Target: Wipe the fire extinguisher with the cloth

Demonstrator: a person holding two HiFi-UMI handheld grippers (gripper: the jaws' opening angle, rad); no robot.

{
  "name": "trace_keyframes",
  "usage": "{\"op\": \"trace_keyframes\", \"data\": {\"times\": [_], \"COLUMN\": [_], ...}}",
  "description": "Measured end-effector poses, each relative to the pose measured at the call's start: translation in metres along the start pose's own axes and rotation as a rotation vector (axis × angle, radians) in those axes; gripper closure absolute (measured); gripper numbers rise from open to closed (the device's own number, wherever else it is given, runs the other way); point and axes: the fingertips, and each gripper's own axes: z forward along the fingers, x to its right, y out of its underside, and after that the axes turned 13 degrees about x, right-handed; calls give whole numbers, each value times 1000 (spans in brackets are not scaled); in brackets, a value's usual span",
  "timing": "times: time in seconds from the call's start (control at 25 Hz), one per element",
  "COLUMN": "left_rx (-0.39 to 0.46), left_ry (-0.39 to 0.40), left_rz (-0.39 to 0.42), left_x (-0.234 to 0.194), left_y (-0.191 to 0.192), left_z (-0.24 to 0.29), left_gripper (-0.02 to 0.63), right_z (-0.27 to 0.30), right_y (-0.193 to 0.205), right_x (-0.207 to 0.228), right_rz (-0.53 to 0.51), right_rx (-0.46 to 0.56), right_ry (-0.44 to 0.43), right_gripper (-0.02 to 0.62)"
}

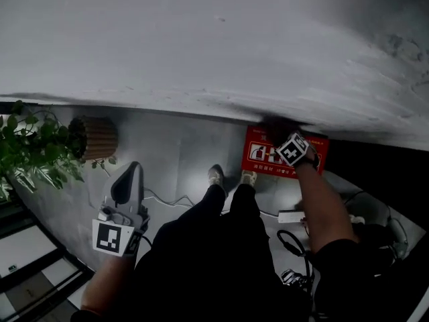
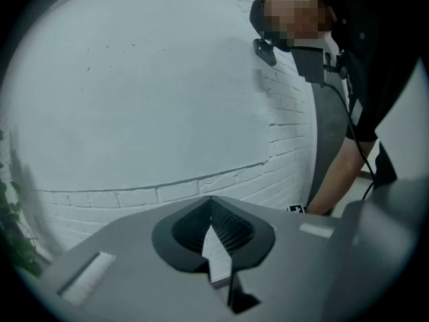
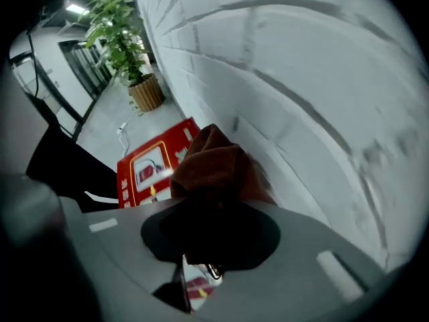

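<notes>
One cloth (image 3: 213, 161), pinched in your R gripper (image 3: 211, 210); L gripper (image 2: 213, 212) closed, empty.
Rub red extinguisher box (image 3: 149, 172) slow, cloth flat.

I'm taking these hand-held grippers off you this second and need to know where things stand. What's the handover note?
Left hand-held gripper: jaws together, nothing in them, held off to the left, away from the job.
Right hand-held gripper: shut on the reddish-brown cloth, pointing down beside the white brick wall.
Red fire extinguisher box: on the floor against the wall, with the cloth at its top edge. I cannot tell whether they touch.
Done: the cloth is gripped and at the box.
Left: the wiping itself. No wiped patch shows.
</notes>
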Motion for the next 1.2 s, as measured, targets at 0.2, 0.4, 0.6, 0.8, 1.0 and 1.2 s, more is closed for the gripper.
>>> {"op": "trace_keyframes", "data": {"times": [0.2,0.4,0.6,0.8,1.0,1.2], "left_rx": [40,42,48,72,41,88], "left_ry": [105,150,179,211,259,275], "left_rz": [4,10,17,16,-44,-116], "left_x": [16,14,19,23,37,46], "left_y": [-8,-6,-8,-14,3,22], "left_z": [30,41,46,57,49,71], "left_gripper": [606,606,606,606,606,606], "right_z": [-52,-96,-82,-37,-59,-162], "right_y": [97,173,117,65,44,9], "right_x": [46,66,19,-26,-46,-2], "right_rz": [207,406,341,253,303,491], "right_rx": [-98,-178,-3,55,246,664], "right_ry": [113,257,164,137,159,377], "right_gripper": [509,509,509,488,353,553]}}
